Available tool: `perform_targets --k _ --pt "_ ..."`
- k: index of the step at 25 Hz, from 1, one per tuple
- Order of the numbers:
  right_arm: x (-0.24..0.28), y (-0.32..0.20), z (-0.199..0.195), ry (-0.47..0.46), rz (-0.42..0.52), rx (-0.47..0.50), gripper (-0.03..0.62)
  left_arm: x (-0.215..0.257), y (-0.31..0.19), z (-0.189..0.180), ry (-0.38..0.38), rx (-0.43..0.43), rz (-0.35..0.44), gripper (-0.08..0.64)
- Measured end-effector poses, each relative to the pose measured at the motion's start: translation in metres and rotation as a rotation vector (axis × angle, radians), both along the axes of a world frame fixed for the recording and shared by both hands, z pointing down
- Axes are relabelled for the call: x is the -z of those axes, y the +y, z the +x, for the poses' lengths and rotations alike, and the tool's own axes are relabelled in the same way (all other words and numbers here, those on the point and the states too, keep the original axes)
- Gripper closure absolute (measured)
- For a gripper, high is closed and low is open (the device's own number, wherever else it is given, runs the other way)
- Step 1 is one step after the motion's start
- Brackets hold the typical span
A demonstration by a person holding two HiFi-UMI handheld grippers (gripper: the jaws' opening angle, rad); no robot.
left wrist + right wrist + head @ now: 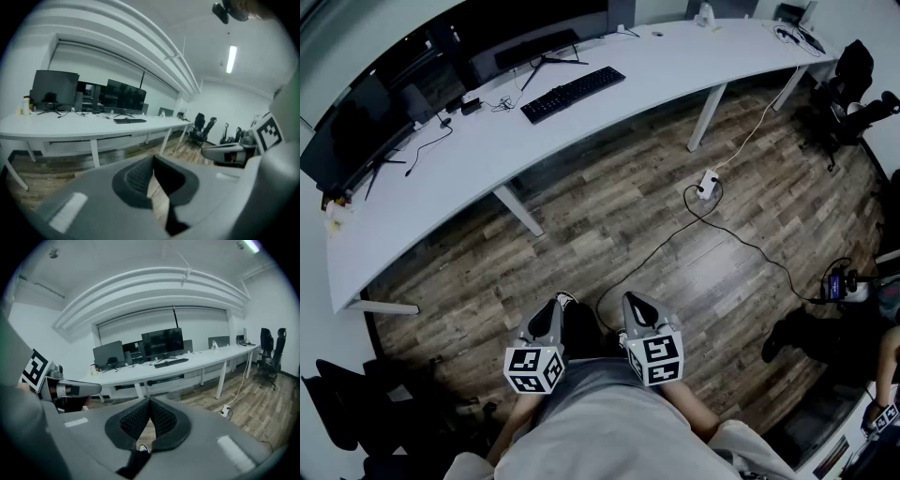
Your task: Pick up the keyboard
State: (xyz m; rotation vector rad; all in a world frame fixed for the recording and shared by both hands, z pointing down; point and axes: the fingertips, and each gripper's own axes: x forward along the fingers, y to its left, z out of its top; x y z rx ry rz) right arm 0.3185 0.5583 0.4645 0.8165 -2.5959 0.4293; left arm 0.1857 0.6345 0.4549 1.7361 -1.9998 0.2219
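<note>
Keyboard (573,94) lies flat on the far desk (675,56), well apart from the 2 grippers. Left gripper (555,309) and right gripper (633,307) hang low by the body, jaws clenched on nothing. Step looks like approach. Next: close in, release jaws, reach.

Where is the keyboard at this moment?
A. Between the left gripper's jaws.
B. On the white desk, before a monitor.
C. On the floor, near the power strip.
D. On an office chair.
B: the keyboard lies on the desk, just before a monitor. The left gripper and the right gripper are far from it, shut on nothing.
</note>
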Motion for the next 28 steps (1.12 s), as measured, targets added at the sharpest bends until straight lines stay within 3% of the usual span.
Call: perform_targets --k 4,8,13,20,28 --pt "-0.003 0.005 0.002 -0.010 -0.022 0.022 0.597 -0.009 0.003 0.019 0.013 -0.042 -0.050 0.560" --pt "-0.008 0.005 -0.011 -0.003 -0.026 0.039 0.597 -0.015 0.004 0.011 0.004 -0.045 -0.080 0.560" --pt "-0.004 -0.006 -0.038 -0.036 -0.037 0.041 0.597 -0.013 -0.007 -0.017 -0.014 -0.020 -0.067 0.560" --pt "-0.009 -0.045 -0.082 0.035 -0.057 0.058 0.597 -0.012 -0.053 -0.056 -0.012 -0.053 -0.080 0.560" --pt "-0.009 -0.100 -0.166 0.084 -0.084 0.095 0.597 -0.007 -0.119 -0.129 0.012 -0.072 -0.088 0.560"
